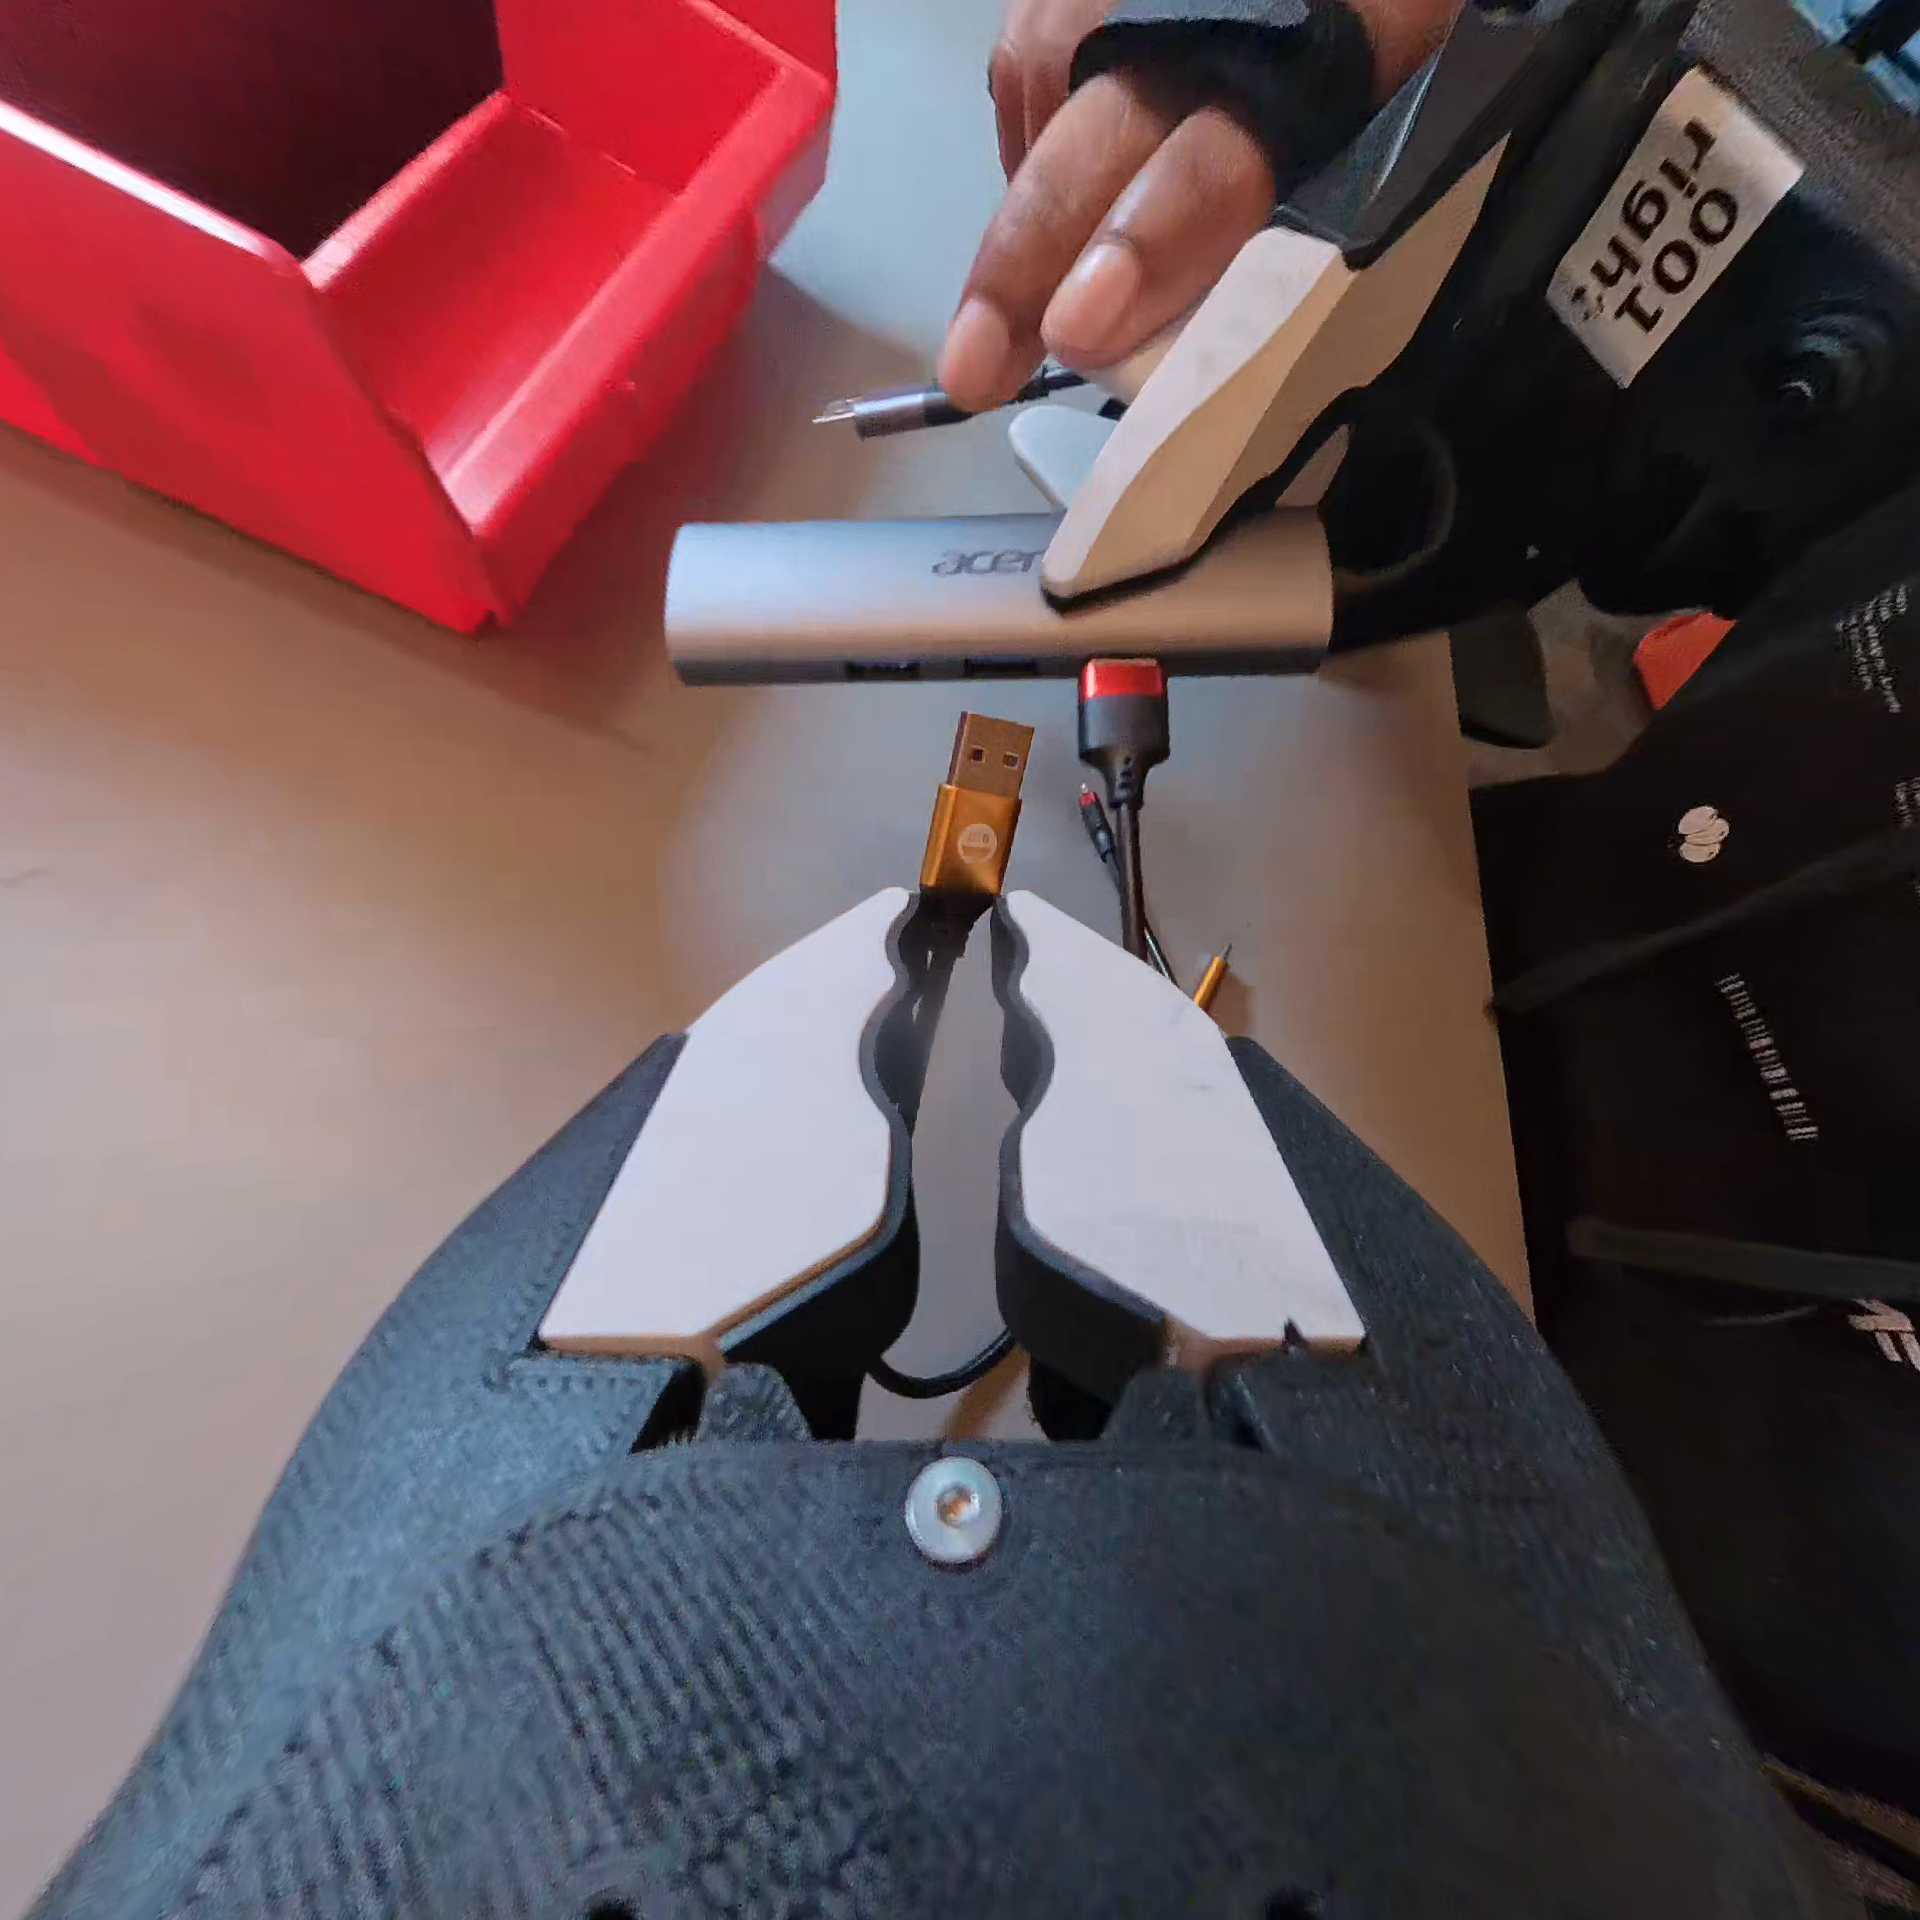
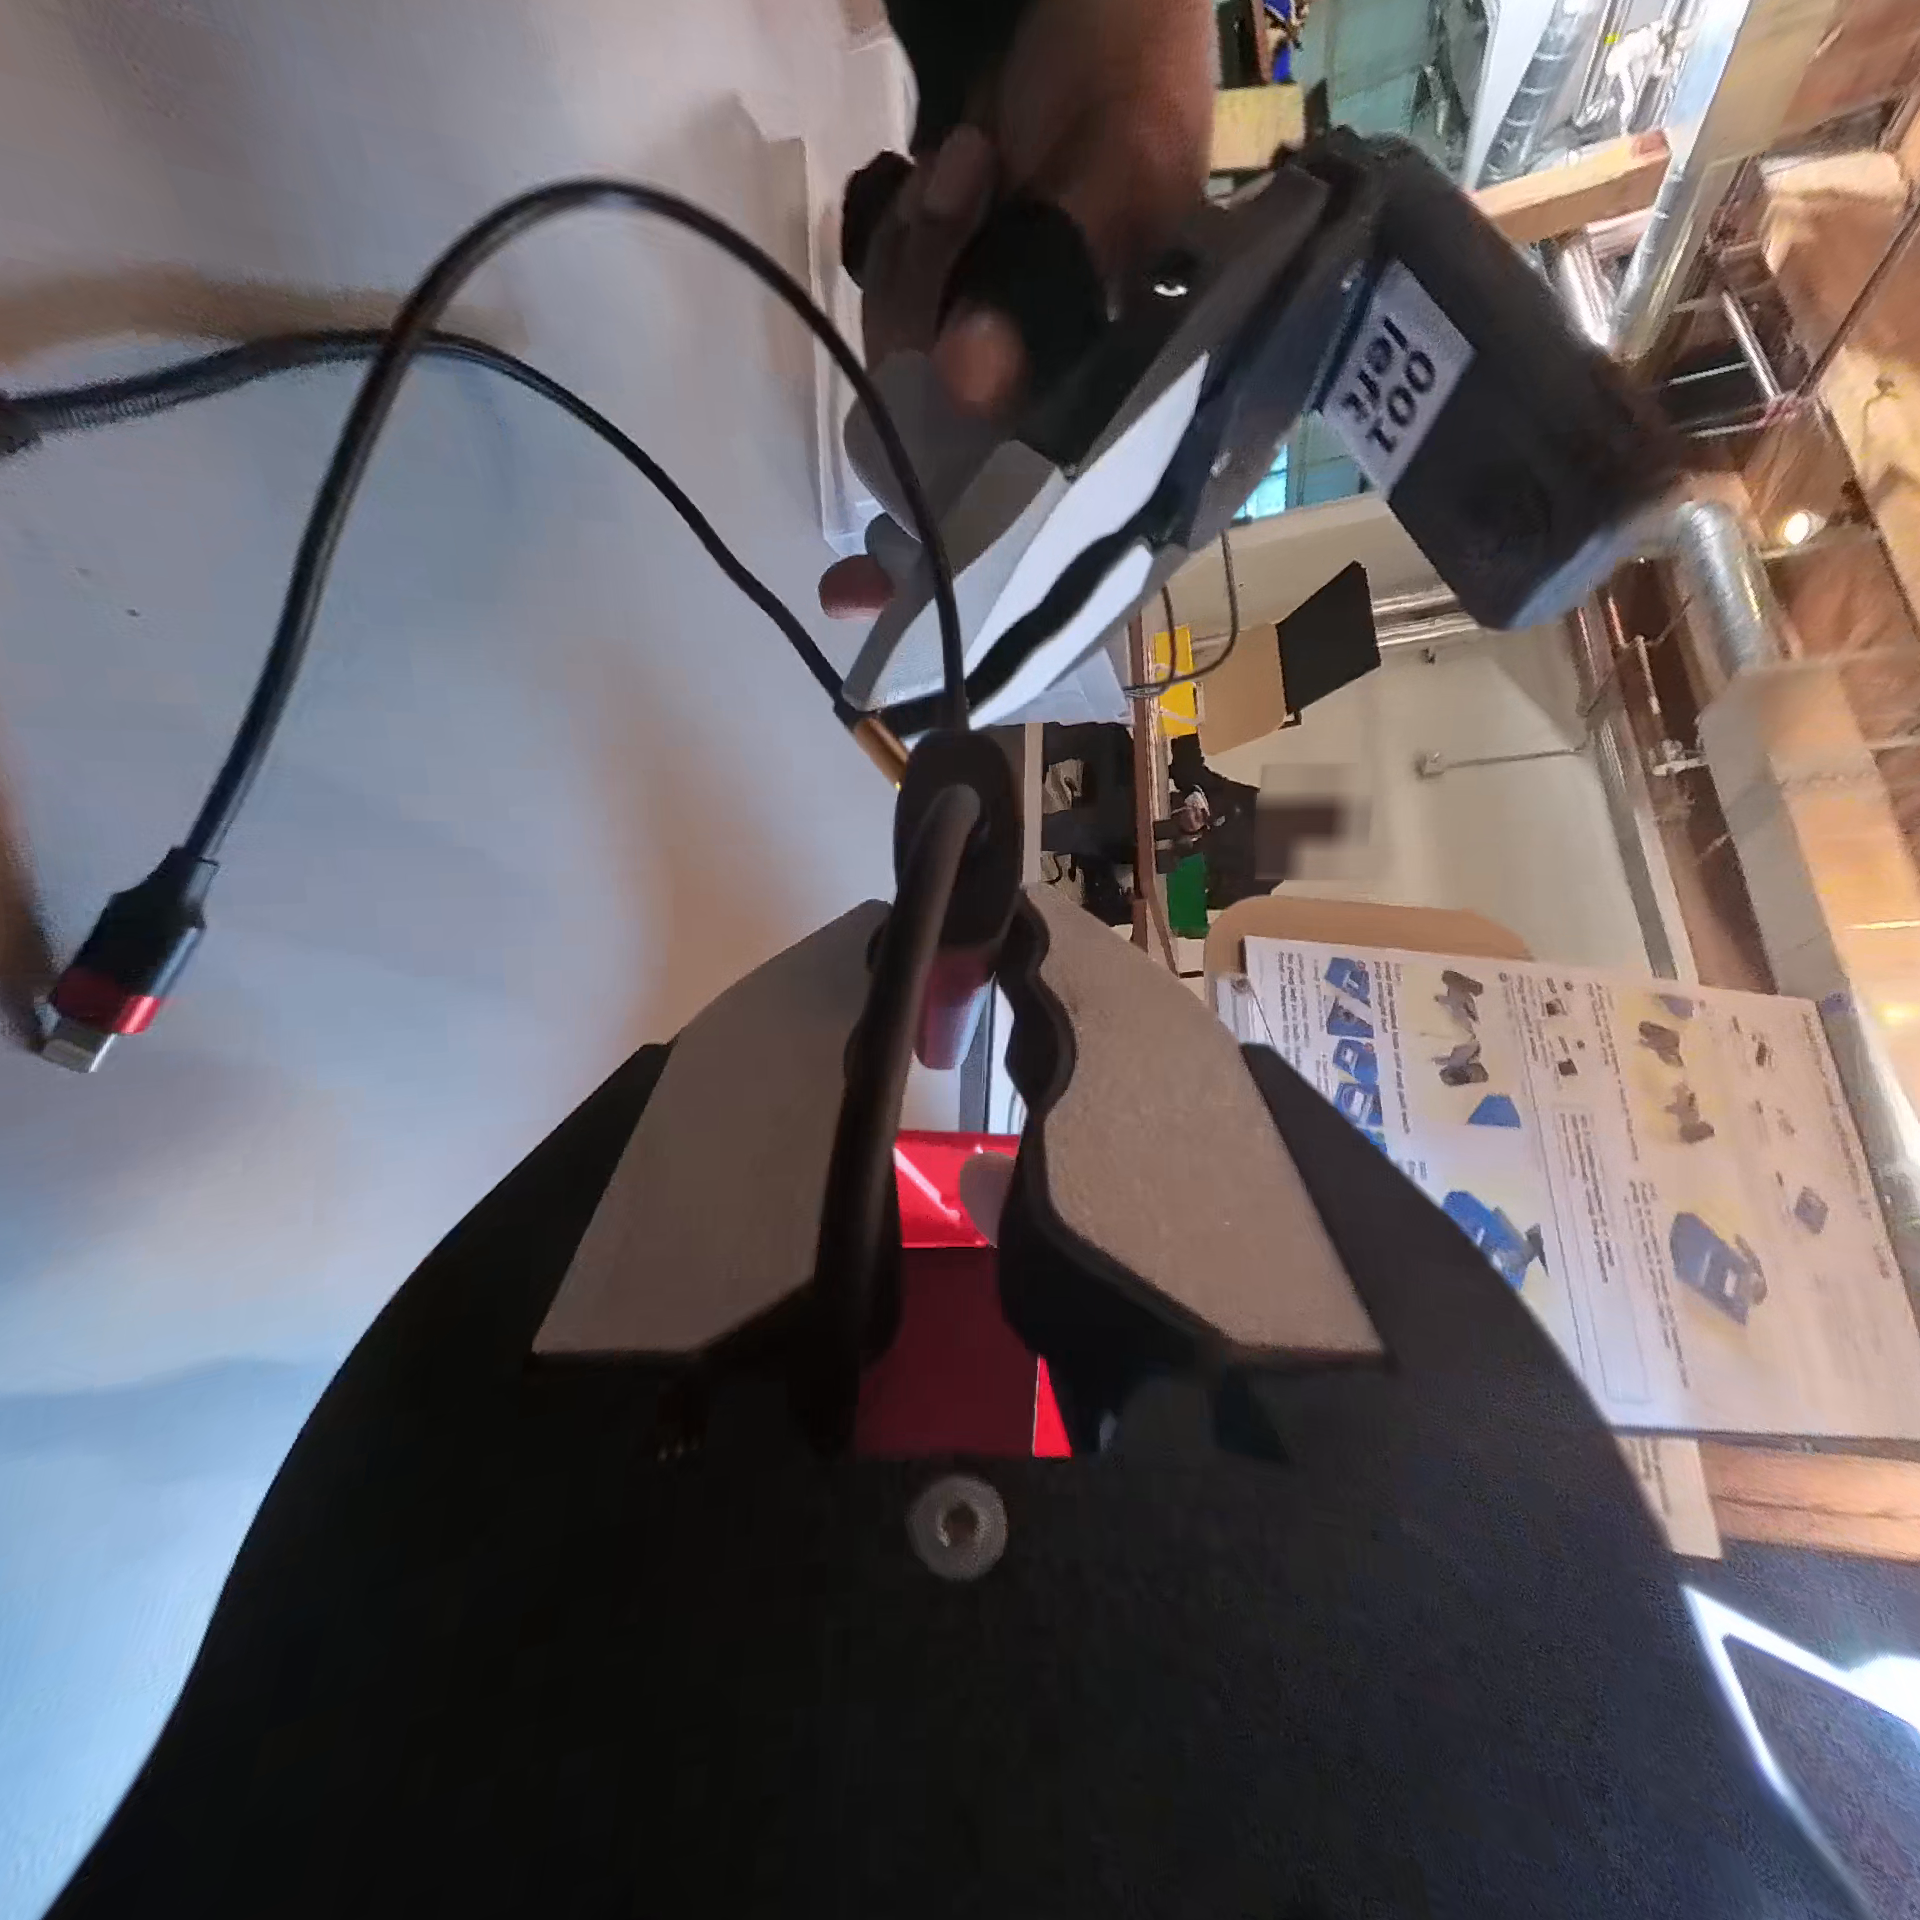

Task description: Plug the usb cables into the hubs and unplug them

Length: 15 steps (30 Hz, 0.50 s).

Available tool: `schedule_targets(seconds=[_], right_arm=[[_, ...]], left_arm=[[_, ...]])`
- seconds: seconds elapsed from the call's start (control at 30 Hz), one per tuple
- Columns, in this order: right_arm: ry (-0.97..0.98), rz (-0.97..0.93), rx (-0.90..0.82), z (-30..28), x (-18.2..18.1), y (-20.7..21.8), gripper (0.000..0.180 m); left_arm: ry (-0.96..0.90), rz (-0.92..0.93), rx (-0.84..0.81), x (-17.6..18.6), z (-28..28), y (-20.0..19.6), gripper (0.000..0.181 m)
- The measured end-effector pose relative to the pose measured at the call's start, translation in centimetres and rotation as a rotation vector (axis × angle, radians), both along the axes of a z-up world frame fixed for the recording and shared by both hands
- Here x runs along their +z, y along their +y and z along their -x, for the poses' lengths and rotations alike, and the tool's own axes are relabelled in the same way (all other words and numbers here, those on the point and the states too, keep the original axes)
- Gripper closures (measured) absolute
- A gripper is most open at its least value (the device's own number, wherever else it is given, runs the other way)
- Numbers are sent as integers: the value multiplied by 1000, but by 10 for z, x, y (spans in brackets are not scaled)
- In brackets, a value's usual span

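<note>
My left gripper [image 1: 951, 904] is shut on an orange USB-A plug [image 1: 971, 821]. The plug points at the free ports of a grey hub [image 1: 831, 592], a short way off and not touching. My right gripper [image 1: 1070, 540] is shut on the hub's right part and holds it. A red-and-black plug [image 1: 1122, 691] sits in the hub's side. In the right wrist view my right gripper [image 2: 956, 925] clamps the hub [image 2: 956, 831], seen end-on. The black cable loops away to its red-and-black far plug [image 2: 120, 982]. The left gripper [image 2: 904, 717] shows beyond.
A red plastic bin [image 1: 416, 260] stands at the far left on the tan table [image 1: 260, 935]. The hub's own cable plug [image 1: 883, 410] lies behind the hub under a person's hand [image 1: 1091, 239]. Black fabric [image 1: 1714, 1039] lies past the table's right edge. A printed sheet [image 2: 1558, 1143] shows at the right. The gap from one gripper's tips to the other's is roughly 5 centimetres.
</note>
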State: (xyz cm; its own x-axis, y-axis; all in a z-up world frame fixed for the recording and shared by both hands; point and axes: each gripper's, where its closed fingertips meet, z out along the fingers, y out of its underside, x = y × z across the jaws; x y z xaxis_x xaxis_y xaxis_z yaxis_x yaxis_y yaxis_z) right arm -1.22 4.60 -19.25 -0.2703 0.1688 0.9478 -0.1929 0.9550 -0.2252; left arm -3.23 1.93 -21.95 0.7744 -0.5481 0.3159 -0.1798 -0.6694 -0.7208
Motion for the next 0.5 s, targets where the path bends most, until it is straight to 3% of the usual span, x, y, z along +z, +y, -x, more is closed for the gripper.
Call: schedule_targets(seconds=[0.5], right_arm=[[-56,-155,47,5,-37,-24,162]], left_arm=[[-26,245,-63,-37,-5,-21,174]])
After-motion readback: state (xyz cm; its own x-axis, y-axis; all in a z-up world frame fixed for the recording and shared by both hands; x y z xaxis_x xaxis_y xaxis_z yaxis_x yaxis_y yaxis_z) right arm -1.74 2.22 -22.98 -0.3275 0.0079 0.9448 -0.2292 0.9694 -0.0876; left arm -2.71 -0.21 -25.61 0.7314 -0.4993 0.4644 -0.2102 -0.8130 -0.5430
